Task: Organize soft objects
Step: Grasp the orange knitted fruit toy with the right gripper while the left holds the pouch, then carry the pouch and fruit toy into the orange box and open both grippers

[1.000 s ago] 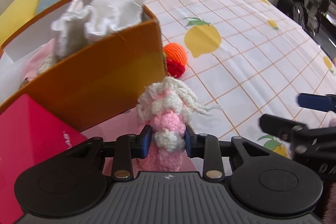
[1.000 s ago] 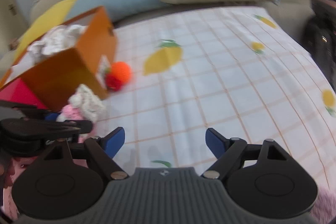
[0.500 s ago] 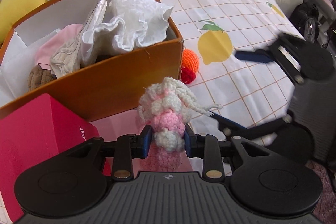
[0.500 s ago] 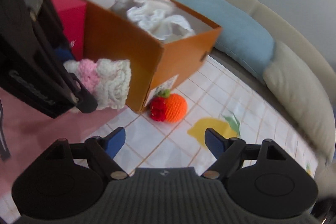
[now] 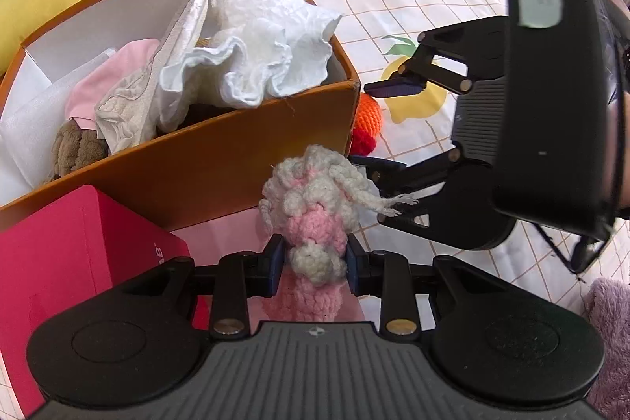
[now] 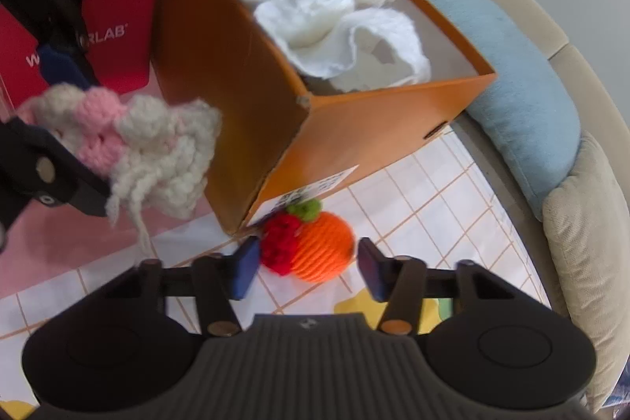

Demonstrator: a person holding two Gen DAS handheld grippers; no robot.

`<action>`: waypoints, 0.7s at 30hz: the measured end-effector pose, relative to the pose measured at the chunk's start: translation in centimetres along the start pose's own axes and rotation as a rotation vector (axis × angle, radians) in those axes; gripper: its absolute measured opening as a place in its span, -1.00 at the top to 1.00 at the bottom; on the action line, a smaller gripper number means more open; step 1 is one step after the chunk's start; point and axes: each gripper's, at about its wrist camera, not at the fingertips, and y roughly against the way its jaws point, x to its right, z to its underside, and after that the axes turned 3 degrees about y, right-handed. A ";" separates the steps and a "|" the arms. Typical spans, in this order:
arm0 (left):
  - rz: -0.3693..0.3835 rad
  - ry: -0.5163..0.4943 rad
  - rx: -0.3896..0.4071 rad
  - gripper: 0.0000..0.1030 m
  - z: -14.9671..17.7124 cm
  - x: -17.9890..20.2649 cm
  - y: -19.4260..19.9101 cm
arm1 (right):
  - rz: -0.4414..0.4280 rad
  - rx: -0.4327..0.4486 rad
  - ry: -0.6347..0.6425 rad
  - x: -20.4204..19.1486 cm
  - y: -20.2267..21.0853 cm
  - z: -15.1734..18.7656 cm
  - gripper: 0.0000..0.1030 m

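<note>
Chunky pink-and-cream crocheted piece (image 5: 313, 219), frayed yarn tail, clamped in left tool (image 5: 314, 260)

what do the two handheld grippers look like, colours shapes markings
Both match: black plastic bodies with a ribbed grey top plate, two round black discs, brass-coloured pivot pins, black linkage fingers and flat blue pads. The left gripper and right gripper share this. Seen from outside, the right one carries a boxy black housing with a white sticker.

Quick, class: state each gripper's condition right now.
Left gripper: shut on the pink-and-white knitted toy.
Right gripper: jaws closing around the crocheted orange-and-strawberry toy, not yet pressing.
</note>
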 end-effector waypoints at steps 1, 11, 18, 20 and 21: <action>0.003 0.001 0.003 0.32 0.0 -0.1 0.1 | 0.002 -0.004 0.005 0.0 -0.1 -0.1 -0.01; 0.037 0.018 0.041 0.32 1.1 -1.3 1.9 | 0.028 -0.040 -0.050 0.0 1.3 -0.5 0.03; 0.094 0.041 0.095 0.32 2.2 -1.6 4.9 | 0.073 -0.041 -0.112 -0.4 5.5 -0.2 0.04; 0.122 0.044 0.127 0.32 2.5 -1.9 6.3 | 0.091 -0.030 -0.125 -0.7 7.2 -0.2 0.04; 0.139 0.047 0.145 0.32 2.8 -2.1 7.1 | 0.104 -0.018 -0.137 -0.9 8.3 -0.2 0.04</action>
